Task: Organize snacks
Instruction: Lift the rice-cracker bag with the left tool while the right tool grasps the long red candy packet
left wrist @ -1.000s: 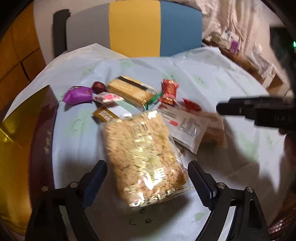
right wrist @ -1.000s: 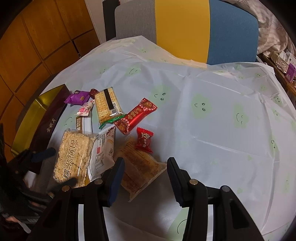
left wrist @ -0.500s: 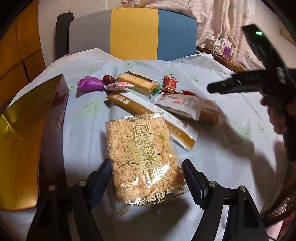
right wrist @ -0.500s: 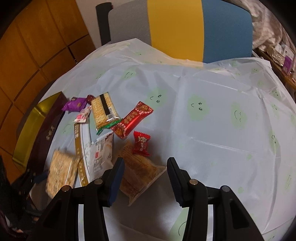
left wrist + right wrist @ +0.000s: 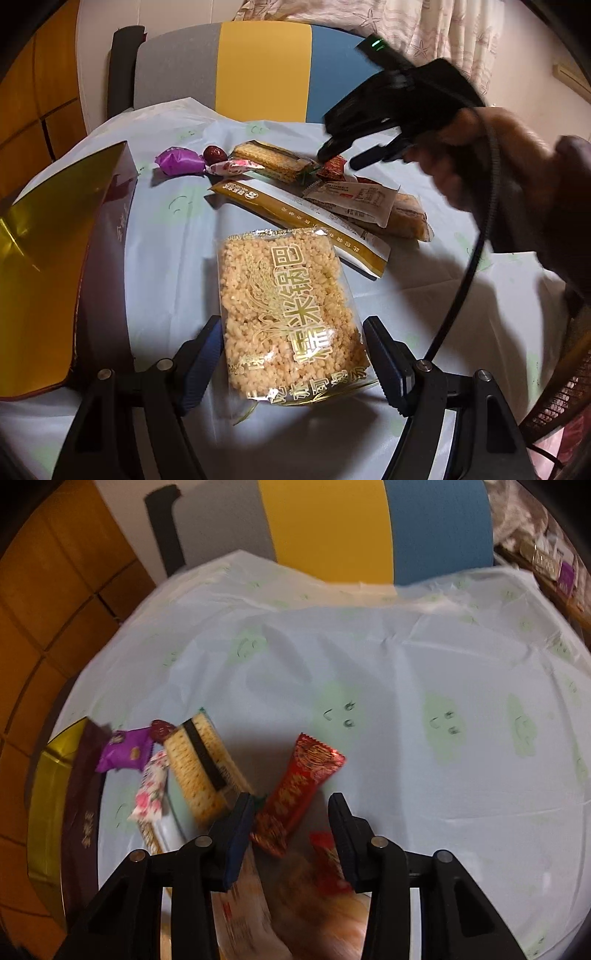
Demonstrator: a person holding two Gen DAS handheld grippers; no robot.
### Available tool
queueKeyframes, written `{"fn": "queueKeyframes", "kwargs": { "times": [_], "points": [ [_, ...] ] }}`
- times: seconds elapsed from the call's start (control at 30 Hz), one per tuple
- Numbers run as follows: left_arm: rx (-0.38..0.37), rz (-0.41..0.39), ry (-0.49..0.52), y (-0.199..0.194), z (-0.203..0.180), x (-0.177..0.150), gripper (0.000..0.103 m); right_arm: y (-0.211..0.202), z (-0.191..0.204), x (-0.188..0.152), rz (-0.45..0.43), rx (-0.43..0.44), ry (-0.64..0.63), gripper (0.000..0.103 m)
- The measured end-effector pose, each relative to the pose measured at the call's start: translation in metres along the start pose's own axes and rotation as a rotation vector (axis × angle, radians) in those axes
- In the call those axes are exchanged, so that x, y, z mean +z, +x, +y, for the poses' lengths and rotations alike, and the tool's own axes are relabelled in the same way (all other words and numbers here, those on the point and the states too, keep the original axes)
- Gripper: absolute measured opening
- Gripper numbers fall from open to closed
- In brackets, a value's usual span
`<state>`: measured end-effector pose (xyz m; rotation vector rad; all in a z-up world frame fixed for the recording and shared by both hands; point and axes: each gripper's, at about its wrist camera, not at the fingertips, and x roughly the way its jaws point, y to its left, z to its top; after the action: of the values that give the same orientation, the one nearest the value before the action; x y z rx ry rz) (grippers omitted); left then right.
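The left tool point(image 5: 291, 360) sits low near the bench's point(image 5: 166, 266) near edge with its jaws on either side of the rice-cracker pack point(image 5: 291, 314), having just been closing; the left pad touches the wrapper, while a sliver of gap shows at the right pad, so whether the pack is clamped I cannot tell; the pack lies flat on the pale blue cloth, just beside the gold box point(image 5: 48, 266) at the bench's left edge; the right tool point(image 5: 291, 823), held in a hand point(image 5: 491, 162), has just been narrowing its jaws, which stand apart over the near end of the long red wrapper point(image 5: 295, 794), not pressing it; a small red candy point(image 5: 327, 860) lies blurred just below; toward the far edge lie the striped cracker pack point(image 5: 199, 764), the pink floral candy point(image 5: 151, 790), the purple candy point(image 5: 123, 751) and a dark date point(image 5: 215, 154).
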<state>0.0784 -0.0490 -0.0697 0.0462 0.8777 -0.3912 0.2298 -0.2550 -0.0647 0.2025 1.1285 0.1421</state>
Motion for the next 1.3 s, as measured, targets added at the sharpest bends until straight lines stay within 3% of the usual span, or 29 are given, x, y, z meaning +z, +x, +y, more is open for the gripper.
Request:
{"fn": "queueKeyframes", "kwargs": {
  "times": [0.07, 0.2, 0.43, 0.63, 0.77, 0.8, 0.83, 0.87, 0.93, 1.0, 1.07, 1.1, 1.13, 1.2, 1.3],
  "points": [
    [-0.005, -0.002, 0.000, -0.001, 0.000, -0.001, 0.075, 0.015, 0.000, 0.002, 0.041, -0.035, 0.014, 0.039],
    [-0.020, -0.009, 0.004, -0.001, 0.002, -0.001, 0.074, 0.016, 0.000, -0.001, 0.028, -0.037, 0.019, 0.025],
    [-0.064, -0.021, -0.009, -0.013, 0.003, 0.000, 0.073, 0.013, -0.005, -0.012, 0.036, -0.044, -0.024, 0.023],
    [-0.098, -0.071, -0.039, -0.041, 0.009, 0.012, 0.065, 0.016, 0.002, -0.014, 0.045, -0.081, -0.063, 0.023],
    [-0.134, -0.090, -0.115, -0.058, 0.025, 0.021, 0.058, 0.017, 0.005, -0.013, 0.037, -0.091, -0.072, 0.023],
    [-0.122, -0.105, -0.124, -0.064, 0.030, 0.024, 0.030, 0.017, 0.006, -0.013, 0.035, -0.091, -0.072, 0.023],
    [-0.139, -0.100, -0.137, -0.067, 0.034, 0.027, 0.015, 0.017, 0.006, -0.014, 0.034, -0.091, -0.070, 0.023],
    [-0.148, -0.110, -0.153, -0.071, 0.038, 0.030, 0.011, 0.016, 0.007, -0.014, 0.034, -0.090, -0.071, 0.023],
    [-0.132, -0.131, -0.141, -0.078, 0.041, 0.037, 0.011, 0.016, 0.009, -0.015, 0.035, -0.097, -0.078, 0.023],
    [-0.131, -0.095, -0.137, -0.073, 0.044, 0.040, 0.015, 0.016, 0.009, -0.014, 0.037, -0.098, -0.076, 0.023],
    [-0.109, -0.061, -0.108, -0.065, 0.038, 0.037, 0.036, 0.016, 0.008, -0.013, 0.036, -0.097, -0.074, 0.023],
    [-0.111, -0.061, -0.094, -0.066, 0.036, 0.033, 0.056, 0.016, 0.008, -0.013, 0.035, -0.097, -0.074, 0.023],
    [-0.135, -0.059, -0.083, -0.066, 0.033, 0.031, 0.068, 0.016, 0.008, -0.013, 0.034, -0.097, -0.074, 0.023],
    [-0.153, -0.048, -0.065, -0.063, 0.027, 0.029, 0.073, 0.015, 0.007, -0.013, 0.031, -0.095, -0.072, 0.023],
    [-0.083, 0.015, 0.030, -0.045, 0.014, 0.028, 0.073, 0.015, 0.005, -0.013, 0.031, -0.086, -0.075, 0.023]
  ]
}}
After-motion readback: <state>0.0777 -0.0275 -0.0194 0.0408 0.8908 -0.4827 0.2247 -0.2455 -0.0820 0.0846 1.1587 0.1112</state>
